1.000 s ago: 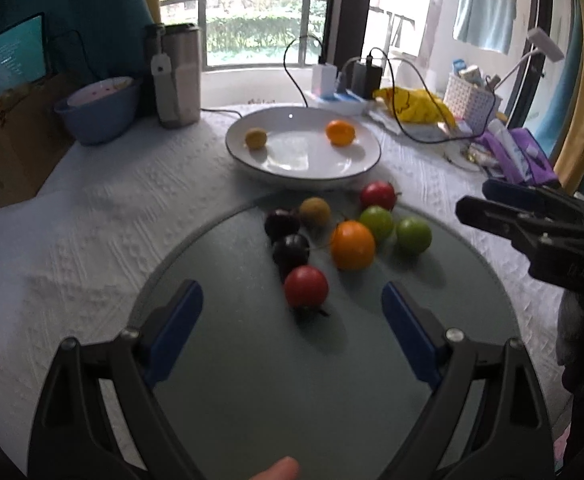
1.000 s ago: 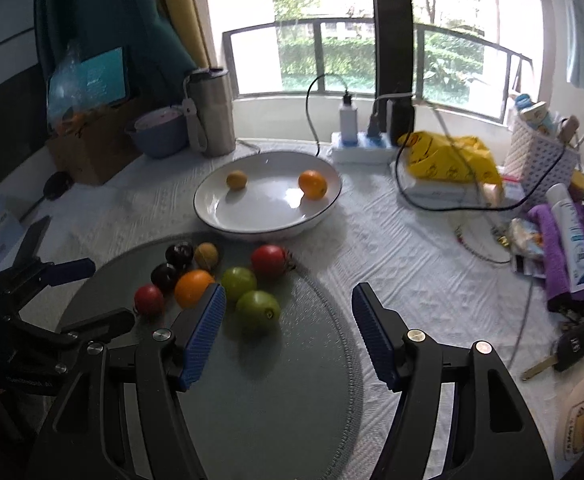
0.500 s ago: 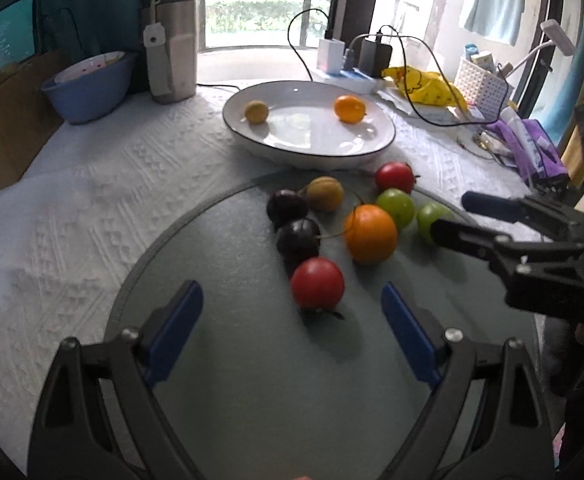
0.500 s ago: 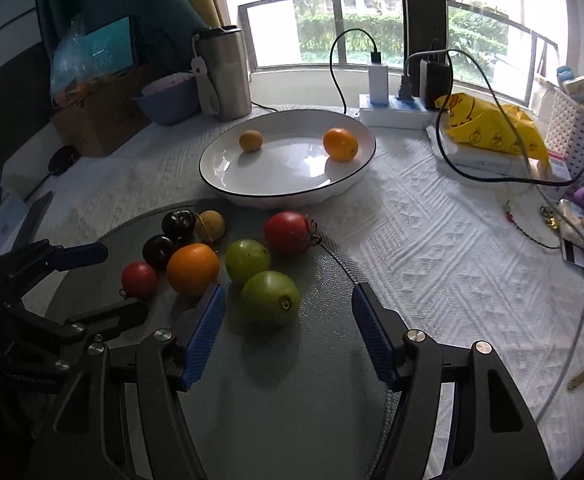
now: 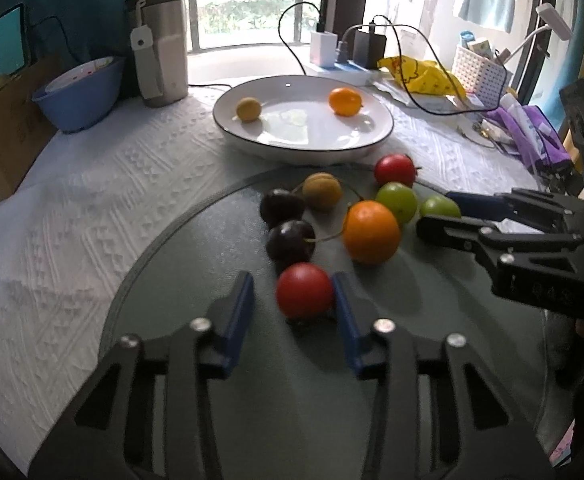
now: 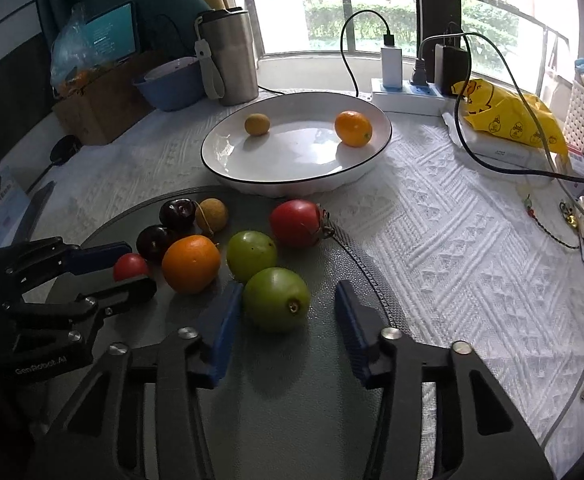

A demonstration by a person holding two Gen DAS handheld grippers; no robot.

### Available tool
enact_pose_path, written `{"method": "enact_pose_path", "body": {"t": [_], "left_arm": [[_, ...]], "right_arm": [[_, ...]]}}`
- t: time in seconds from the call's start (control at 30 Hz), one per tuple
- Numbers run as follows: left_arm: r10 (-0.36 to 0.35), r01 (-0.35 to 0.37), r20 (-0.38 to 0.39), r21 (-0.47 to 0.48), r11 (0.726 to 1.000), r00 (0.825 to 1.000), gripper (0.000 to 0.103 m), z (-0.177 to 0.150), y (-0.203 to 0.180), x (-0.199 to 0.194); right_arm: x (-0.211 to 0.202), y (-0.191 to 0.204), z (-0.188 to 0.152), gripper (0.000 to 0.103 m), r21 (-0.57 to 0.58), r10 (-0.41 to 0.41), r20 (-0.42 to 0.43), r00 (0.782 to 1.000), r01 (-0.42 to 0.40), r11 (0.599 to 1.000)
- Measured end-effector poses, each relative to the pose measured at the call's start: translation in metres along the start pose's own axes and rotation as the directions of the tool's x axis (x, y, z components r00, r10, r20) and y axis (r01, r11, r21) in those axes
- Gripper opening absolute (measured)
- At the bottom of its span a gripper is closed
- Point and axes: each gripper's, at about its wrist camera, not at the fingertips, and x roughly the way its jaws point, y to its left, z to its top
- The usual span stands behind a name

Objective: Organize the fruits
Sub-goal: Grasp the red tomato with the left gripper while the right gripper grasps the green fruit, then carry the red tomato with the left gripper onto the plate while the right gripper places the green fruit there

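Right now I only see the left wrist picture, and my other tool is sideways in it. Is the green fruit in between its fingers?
Observer: Yes. The right tool is open, with the big green fruit between its fingers.
Operator: Is it squeezing the fruit?
Observer: No. One finger is right beside the fruit, and the other finger has a clear gap.
Operator: Where is the stem end?
Observer: The brown stem spot faces the tool's camera.
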Motion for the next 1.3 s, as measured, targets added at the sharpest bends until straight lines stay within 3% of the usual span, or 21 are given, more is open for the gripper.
{"method": "enact_pose_path", "body": {"t": [0.13,0.8,1.3], "left_arm": [[-0.007,0.007,0.003,0.007,1.000,1.000,0.029,-0.001,-0.001,-0.001],[-0.056,0.055,0.054,0.014,0.998,0.997,0.028,-0.009,0.001,-0.028],[-0.064,0.062,0.146,0.020,0.998,0.987,0.028,-0.008,0.012,-0.069]], "right_arm": [[0.000,0.003,0.000,0.035,-0.015,0.002,-0.003,1.000,-0.002,1.000],[-0.022,0.020,0.000,0.034,-0.018,-0.043,0.028,0.999,0.043,0.999],[-0.055,0.047,0.005,0.034,-0.040,-0.074,0.084,0.994,0.078,0.996]]}}
